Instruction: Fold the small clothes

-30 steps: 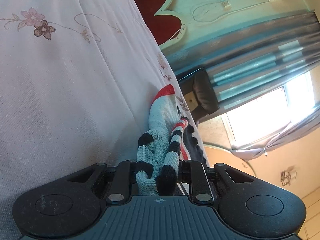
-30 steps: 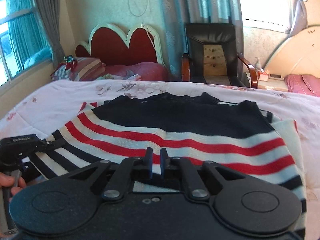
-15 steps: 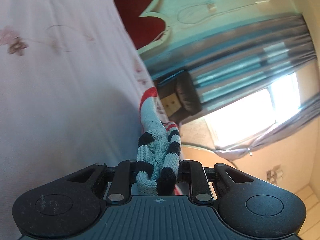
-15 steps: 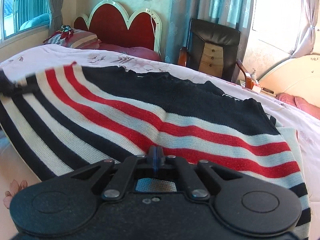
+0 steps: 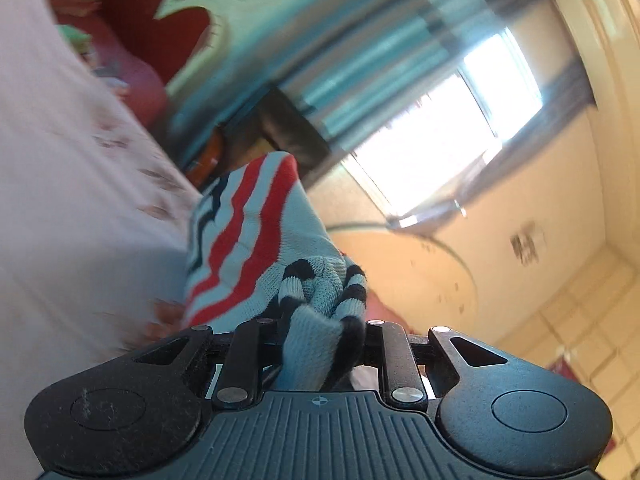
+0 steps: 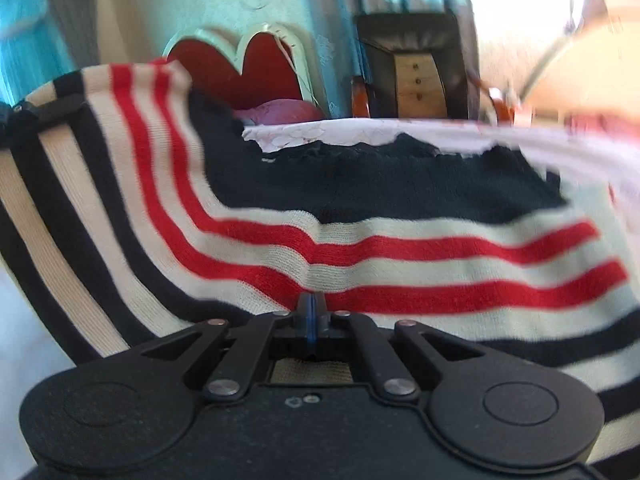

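A knitted sweater [image 6: 360, 248] with cream, red and navy stripes and a navy top lies across the bed. My left gripper [image 5: 320, 320] is shut on a bunched striped corner of the sweater [image 5: 248, 240] and holds it raised off the sheet. In the right wrist view the left gripper [image 6: 44, 108] shows at the far left, with the cloth rising up to it. My right gripper [image 6: 310, 308] is shut, its tips meeting over the near red stripe. No cloth shows between its pads.
The pale floral bed sheet [image 5: 72, 200] runs under the sweater. A red headboard with a cream scalloped rim [image 6: 256, 68] stands at the far end. A dark armchair [image 6: 416, 68] stands beside the headboard. A bright window [image 5: 440, 132] with blue-grey curtains is behind.
My left gripper has risen and rolled, lifting its sweater corner off the bed. The right gripper's jaws went from slightly apart to fully closed, and it dipped closer to the cloth.
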`<state>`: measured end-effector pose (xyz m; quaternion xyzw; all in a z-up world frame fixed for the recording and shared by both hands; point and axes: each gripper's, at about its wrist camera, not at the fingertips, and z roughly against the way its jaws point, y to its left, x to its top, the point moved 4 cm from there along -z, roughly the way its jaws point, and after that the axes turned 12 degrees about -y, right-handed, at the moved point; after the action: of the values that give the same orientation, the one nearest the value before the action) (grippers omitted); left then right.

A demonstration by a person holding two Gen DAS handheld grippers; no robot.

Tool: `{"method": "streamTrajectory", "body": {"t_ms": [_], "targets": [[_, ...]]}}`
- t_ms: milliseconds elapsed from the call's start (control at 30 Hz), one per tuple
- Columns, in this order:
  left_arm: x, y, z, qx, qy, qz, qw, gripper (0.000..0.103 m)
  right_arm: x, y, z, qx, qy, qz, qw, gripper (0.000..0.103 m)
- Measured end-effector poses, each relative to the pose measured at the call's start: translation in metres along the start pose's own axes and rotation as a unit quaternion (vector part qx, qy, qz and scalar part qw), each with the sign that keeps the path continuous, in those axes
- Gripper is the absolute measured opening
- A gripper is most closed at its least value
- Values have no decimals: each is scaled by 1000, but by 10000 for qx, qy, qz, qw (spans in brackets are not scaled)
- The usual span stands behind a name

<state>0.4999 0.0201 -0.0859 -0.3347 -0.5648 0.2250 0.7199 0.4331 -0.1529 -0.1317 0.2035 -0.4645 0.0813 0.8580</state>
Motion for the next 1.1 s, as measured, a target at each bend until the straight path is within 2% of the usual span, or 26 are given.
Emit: {"method": "streamTrajectory", "body": {"t_ms": [67,100,167,267,300,333,367,400,467,500,567,633,700,767,833,933,1000,1067,1100], "targets": [[-24,-23,-18,-73,352,-252,9990,21,8,-29,18,-4,-198,-953,9952,4],[-38,-32,-28,-77,545,-367,9978,21,12,-46,30,-69,-311,-1350,9903,10],[-70,-46,-46,-57,921,-550,9942,21,16,-80,55,-303,-520,-1827,9813,12],[-122,-58,-72,148,1534,-886,9841,21,18,-127,89,-387,-632,-2405,9678,26],[-135,-61,-76,235,1659,-1082,9799,28,17,-139,98,-356,-631,-2588,9632,39],[-146,-68,-77,199,1736,-1352,9753,35,17,-149,106,-301,-666,-2769,9581,46],[-151,-77,-72,0,1752,-1530,9726,59,16,-158,115,-216,-738,-2946,9525,56],[-152,-89,-67,-284,1856,-1627,9686,80,17,-164,122,-144,-796,-3072,9482,60],[-145,-106,-51,-567,1962,-1897,9604,82,18,-170,130,-38,-836,-3252,9419,60],[-132,-112,-40,-723,1878,-1935,9603,82,19,-172,132,19,-824,-3324,9395,60],[-97,-107,-20,-788,1556,-1774,9686,82,21,-171,130,200,-740,-3403,9372,61],[-62,-84,-5,-404,1083,-1711,9785,82,24,-165,122,421,-579,-3418,9370,66],[-33,-43,2,270,773,-1764,9809,82,29,-158,107,555,-413,-3433,9367,67],[-19,-5,-1,675,819,-1597,9814,81,30,-150,93,618,-222,-3424,9372,68],[-19,17,-6,935,1011,-1521,9787,81,28,-145,76,632,4,-3404,9382,72],[-33,34,-14,1031,1271,-1464,9756,81,24,-141,47,541,434,-3298,9415,72],[-41,35,-16,1038,1293,-1480,9750,81,23,-134,33,676,642,-3187,9432,63],[-50,39,-15,1062,1305,-1485,9745,82,25,-120,28,633,766,-2679,9583,62],[-51,40,-20,1061,1311,-1412,9755,82,27,-112,25,543,803,-2311,9681,54]]}}
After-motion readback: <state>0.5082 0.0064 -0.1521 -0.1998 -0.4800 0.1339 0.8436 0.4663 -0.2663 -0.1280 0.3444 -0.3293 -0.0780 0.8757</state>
